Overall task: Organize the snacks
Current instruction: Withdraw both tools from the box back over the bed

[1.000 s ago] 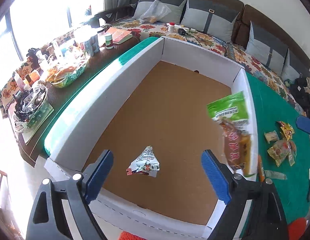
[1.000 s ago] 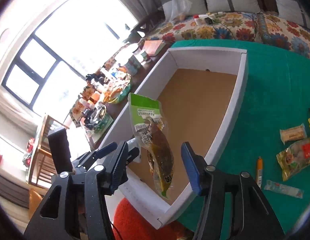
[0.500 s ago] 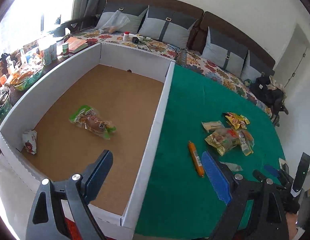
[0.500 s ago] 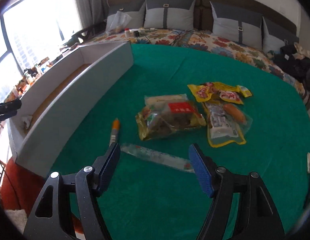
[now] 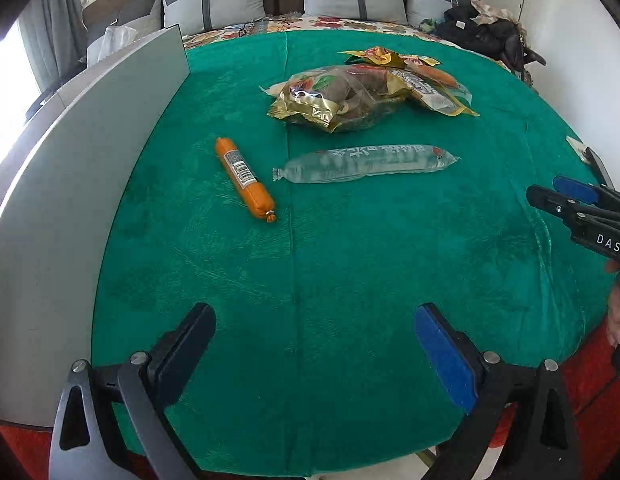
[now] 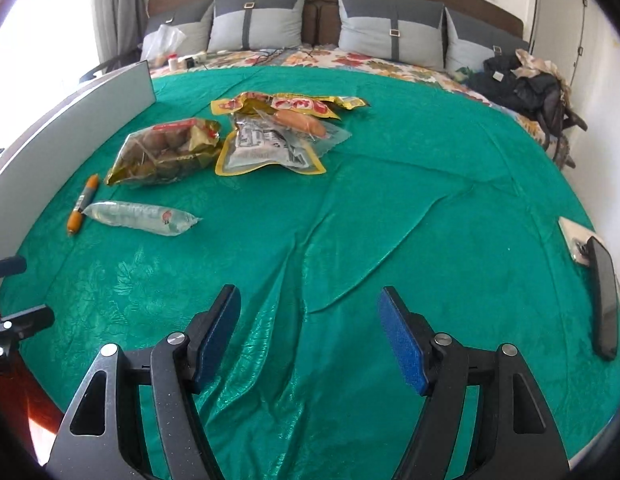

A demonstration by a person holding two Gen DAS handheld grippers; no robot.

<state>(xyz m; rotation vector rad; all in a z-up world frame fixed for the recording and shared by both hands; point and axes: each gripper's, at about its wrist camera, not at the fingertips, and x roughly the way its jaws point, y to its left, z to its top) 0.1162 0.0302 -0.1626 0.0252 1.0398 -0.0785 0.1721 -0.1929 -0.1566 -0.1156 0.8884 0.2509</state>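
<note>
Left gripper [image 5: 313, 354]: empty, jaws opening wide over bare green cloth [image 5: 349, 260]
Right gripper [image 6: 310, 332]: spread, nothing held
Snacks: orange sausage [image 5: 244, 179], clear tube [image 5: 363, 163], bags beyond, beside box wall [image 5: 70, 152]
Risk: slick tube may squirt from pads

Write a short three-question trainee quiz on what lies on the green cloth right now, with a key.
1. True or false: the orange sausage stick lies between the white box wall and the clear tube snack.
2. Which item lies nearest the orange sausage stick? A) gold bag of brown snacks B) clear tube snack C) yellow-edged pouch
3. Fill in: the left gripper and right gripper each hold ____ between their jaws.

Key: 1 true; 2 B; 3 nothing. The left jaws are opening over bare green cloth.
</note>
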